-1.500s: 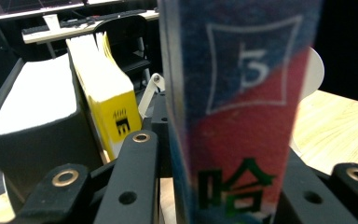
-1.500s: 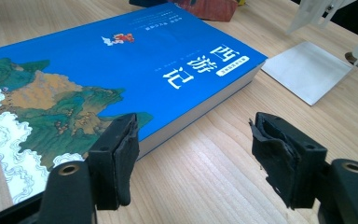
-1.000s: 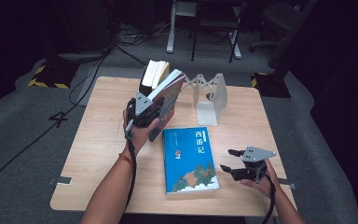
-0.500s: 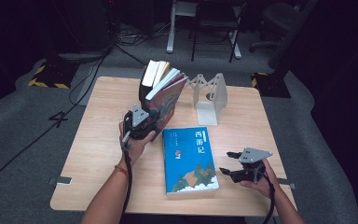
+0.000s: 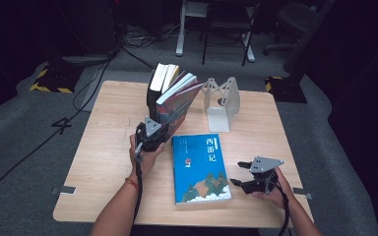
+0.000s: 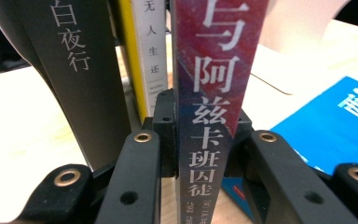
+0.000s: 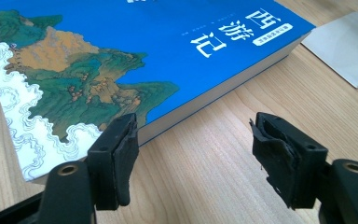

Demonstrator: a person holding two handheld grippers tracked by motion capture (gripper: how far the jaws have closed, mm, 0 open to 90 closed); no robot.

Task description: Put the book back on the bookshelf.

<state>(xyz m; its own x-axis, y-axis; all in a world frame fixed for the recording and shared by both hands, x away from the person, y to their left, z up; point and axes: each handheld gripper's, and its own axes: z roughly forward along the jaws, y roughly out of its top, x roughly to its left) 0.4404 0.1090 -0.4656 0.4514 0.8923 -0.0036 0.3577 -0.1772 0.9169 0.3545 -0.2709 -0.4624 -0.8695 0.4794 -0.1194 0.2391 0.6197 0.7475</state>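
High view, left tool [image 5: 153,133]: clamped on the spine of the red book [image 5: 177,101], the rightmost of the leaning books [image 5: 161,88] at the far middle of the worktop [image 5: 103,147]; its jaws have just been closing on it.
High view, bookend [image 5: 222,101]: stands free, right of the books, apart from them.
High view, blue book [image 5: 200,167]: lies flat, cover up, near the middle of the worktop.
High view, right tool [image 5: 248,178]: rests at the near right, just beside the blue book's right edge, holding nothing.
Left tool view, grip: both pads [image 6: 165,135] press the red book's spine [image 6: 212,107]; a yellow-edged white book [image 6: 144,51] and a dark book [image 6: 74,65] stand to its left.
Right tool view, jaws: wide apart, empty, over bare wood; the blue book [image 7: 135,56] lies by the left pad [image 7: 123,154].
Progress, as judged: three books gathered upright; they lean and are not yet against the bookend; the blue book is not yet picked up.
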